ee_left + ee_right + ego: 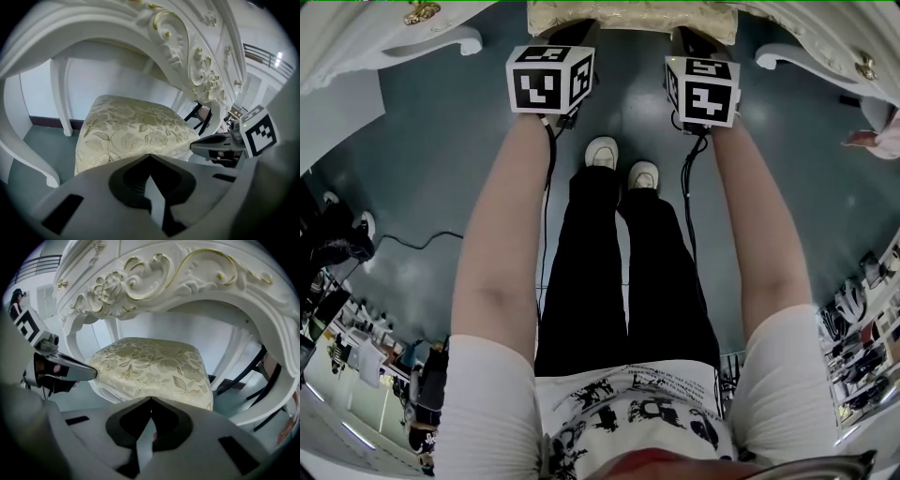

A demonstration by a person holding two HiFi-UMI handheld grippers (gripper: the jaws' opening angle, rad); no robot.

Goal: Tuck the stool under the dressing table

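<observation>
- The stool (133, 133) in front of you is covered in cream-gold floral brocade cloth, woven and faintly lustrous.
- The dressing table (197, 287) has a carved surface under smooth, glossy white paint, with gilt lines along its scrolls.
- Your left gripper (150, 157) and right gripper (151, 399) have matt grey plastic bodies.
- The floor (441, 159) beneath you is smooth, dark and slightly shiny.

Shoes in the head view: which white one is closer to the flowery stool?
The person's left shoe, on the left of the picture. Its toe reaches nearer the stool than the right shoe, which sits slightly behind.
</observation>
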